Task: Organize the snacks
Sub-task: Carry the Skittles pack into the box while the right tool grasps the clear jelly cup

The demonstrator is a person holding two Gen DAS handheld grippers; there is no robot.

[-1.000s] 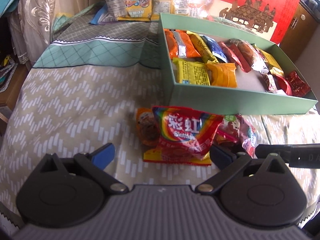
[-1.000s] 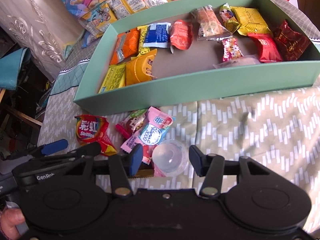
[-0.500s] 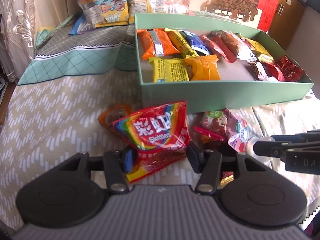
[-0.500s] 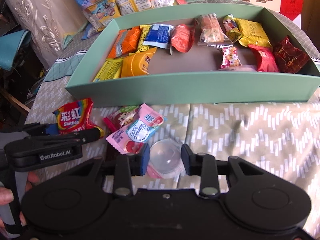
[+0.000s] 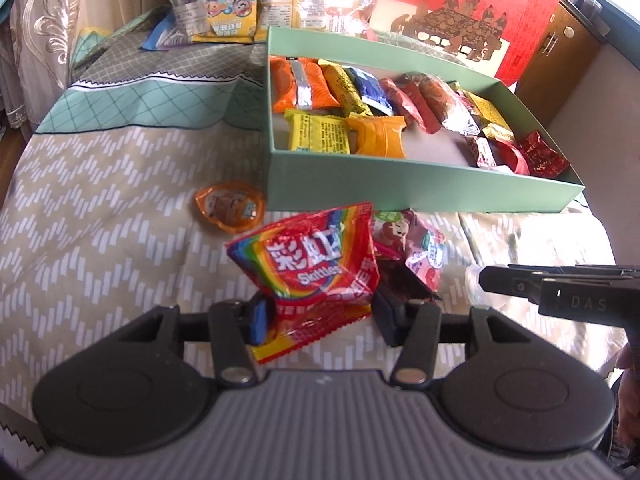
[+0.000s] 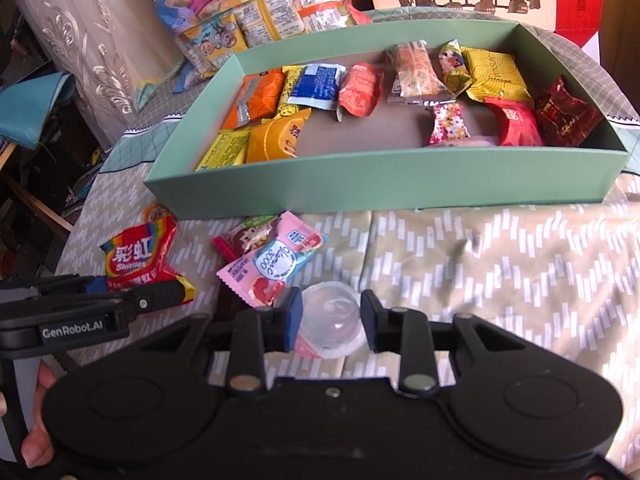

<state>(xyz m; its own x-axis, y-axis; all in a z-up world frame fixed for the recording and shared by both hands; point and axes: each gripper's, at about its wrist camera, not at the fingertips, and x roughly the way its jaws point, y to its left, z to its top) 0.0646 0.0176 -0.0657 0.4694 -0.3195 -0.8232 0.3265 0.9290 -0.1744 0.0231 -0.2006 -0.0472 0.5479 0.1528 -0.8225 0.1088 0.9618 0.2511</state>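
Left wrist view shows the green box (image 5: 420,184) mostly filled, while the left gripper (image 5: 320,316) clamps the Skittles bag (image 5: 312,264) and the right gripper (image 6: 330,320) closes around a clear jelly cup (image 6: 330,322), other snacks still outside.

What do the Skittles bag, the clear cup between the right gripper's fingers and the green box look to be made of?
Skittles bag: glossy printed plastic film, going by its crinkles and sheen.
Clear cup: transparent moulded plastic, probably a jelly cup; highlights glint on its dome.
Green box: matte cardboard, apparently, with flat straight walls and no shine.

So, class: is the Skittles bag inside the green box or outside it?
Outside. The Skittles bag sits between the left tongs, in front of the green box.
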